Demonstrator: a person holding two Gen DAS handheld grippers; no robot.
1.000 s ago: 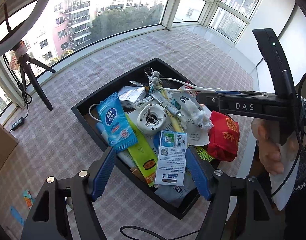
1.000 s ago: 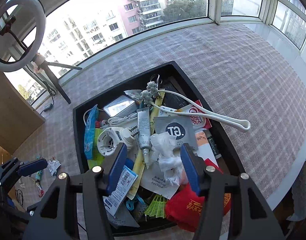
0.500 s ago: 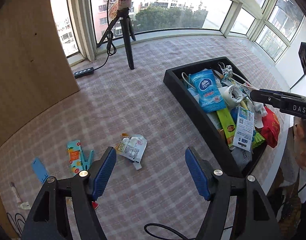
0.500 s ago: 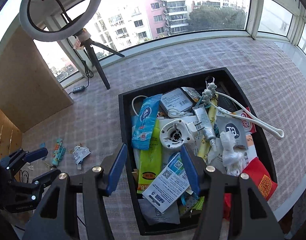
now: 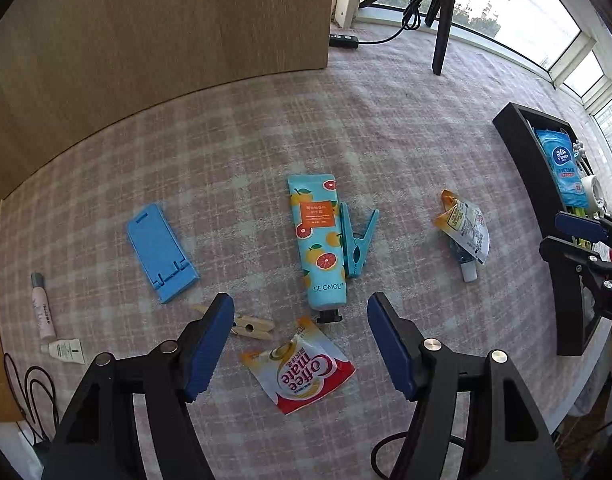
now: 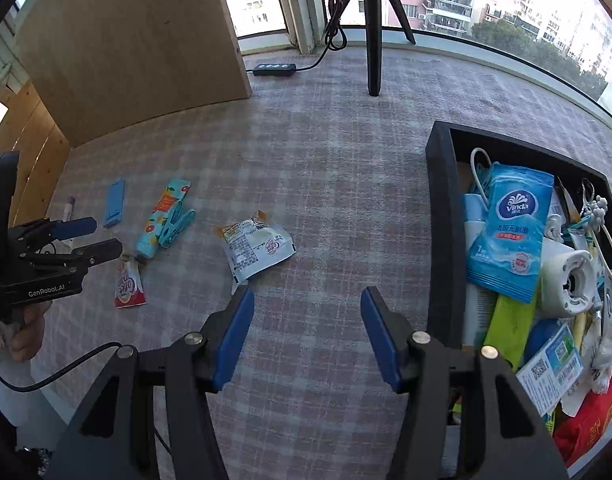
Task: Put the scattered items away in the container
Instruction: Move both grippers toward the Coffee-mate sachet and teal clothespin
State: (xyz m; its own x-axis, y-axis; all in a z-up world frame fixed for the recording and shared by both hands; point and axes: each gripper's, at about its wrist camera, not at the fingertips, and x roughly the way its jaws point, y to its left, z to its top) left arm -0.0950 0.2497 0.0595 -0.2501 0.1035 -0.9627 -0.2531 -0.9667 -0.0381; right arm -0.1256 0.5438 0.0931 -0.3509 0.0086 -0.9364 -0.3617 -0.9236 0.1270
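My left gripper (image 5: pixel 299 316) is open and empty, just above a Coffee mate sachet (image 5: pixel 299 366) and the cap end of a fruit-print tube (image 5: pixel 318 240). A blue clip (image 5: pixel 358 240) lies against the tube. A blue phone stand (image 5: pixel 159 246), a wooden peg (image 5: pixel 251 326), a crumpled pouch (image 5: pixel 464 230) and two small tubes (image 5: pixel 41 306) lie around. My right gripper (image 6: pixel 303 312) is open and empty over bare cloth, between the crumpled pouch (image 6: pixel 255 252) and the full black container (image 6: pixel 442 216), which is at the right edge in the left wrist view (image 5: pixel 522 148).
A wooden panel (image 5: pixel 145 40) stands behind the scattered items. A tripod leg (image 6: pixel 374 40) and a power strip (image 6: pixel 273 69) with cable are at the back by the window. The table edge runs close behind both grippers.
Both grippers swung left, away from the container. The left one now looks down on the scattered items; the right one has left the container and is over the cloth beside it.
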